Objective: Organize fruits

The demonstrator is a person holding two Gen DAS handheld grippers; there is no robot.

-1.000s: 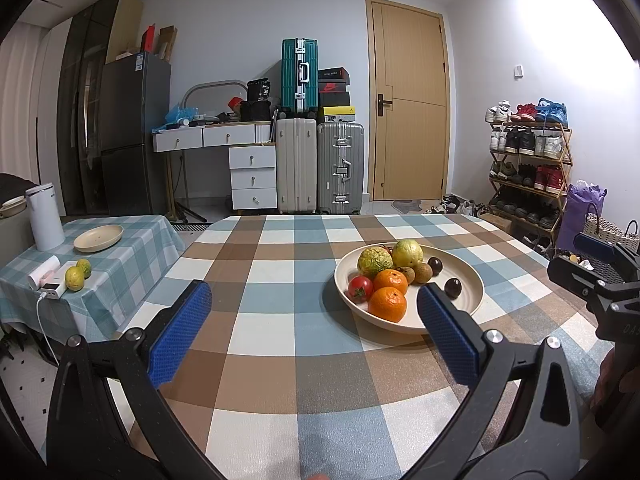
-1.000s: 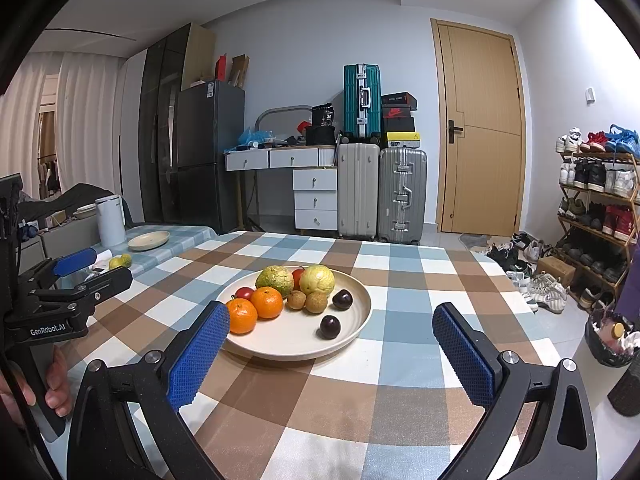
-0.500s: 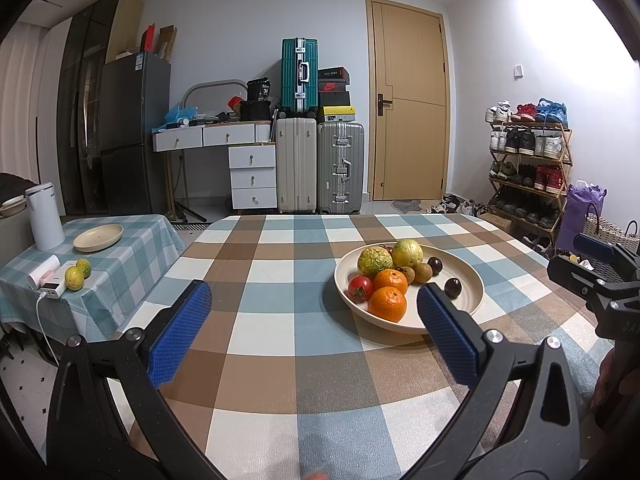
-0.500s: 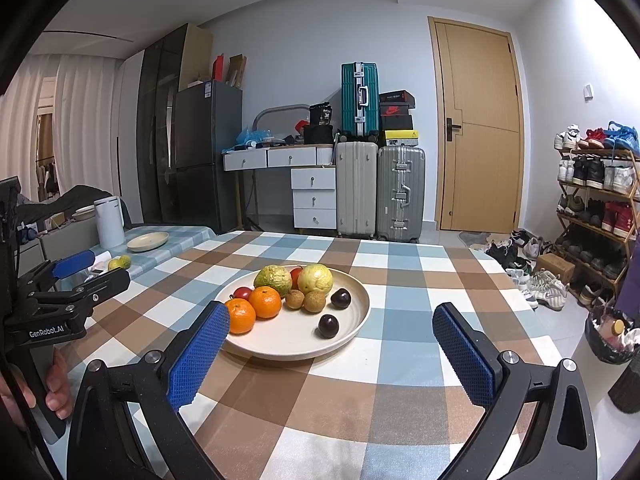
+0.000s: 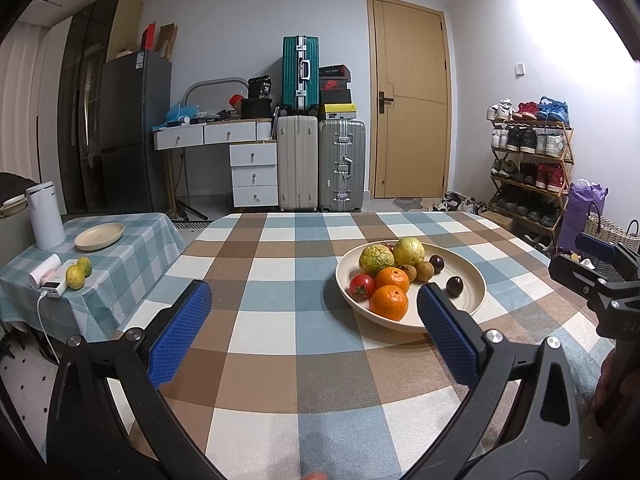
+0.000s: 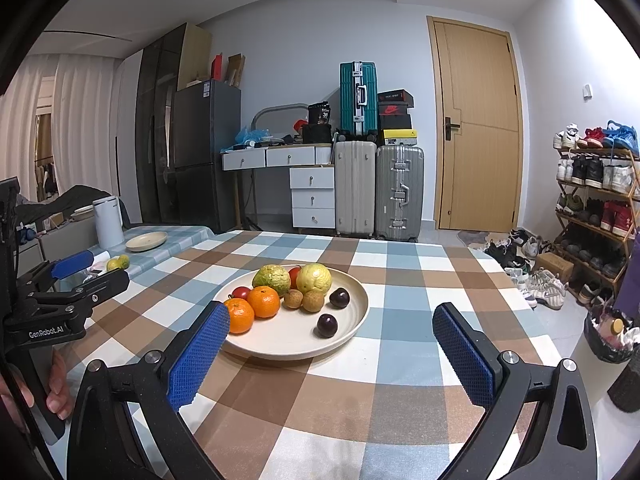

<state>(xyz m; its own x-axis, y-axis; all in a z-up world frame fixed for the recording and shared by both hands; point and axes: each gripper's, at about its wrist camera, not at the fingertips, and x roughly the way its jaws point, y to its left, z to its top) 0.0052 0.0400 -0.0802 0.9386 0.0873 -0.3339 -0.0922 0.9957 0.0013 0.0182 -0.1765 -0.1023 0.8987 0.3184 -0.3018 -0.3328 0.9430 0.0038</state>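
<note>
Fruits: heaped on a cream plate (image 6: pixel 352 312) on the checked table (image 5: pixel 280 336), none gripped.
Left gripper (image 5: pixel 314 338): jaws spread wide, empty, above the near table edge; its right pad overlaps the plate rim in view.
Right gripper (image 6: pixel 332 354): jaws spread wide, empty, plate framed between the pads.
Near fruit: two oranges (image 6: pixel 263 301), a tomato (image 6: pixel 241 292), two dark plums (image 6: pixel 327 325).
Mid fruit: two small brown fruits (image 6: pixel 313 301) touching.
Far fruit: two green-yellow guavas (image 6: pixel 314 278) at the plate's back.
Side table (image 5: pixel 132 236): two small yellow-green fruits (image 5: pixel 75 277), an empty dish (image 5: pixel 99 236), a white kettle (image 5: pixel 45 216).
</note>
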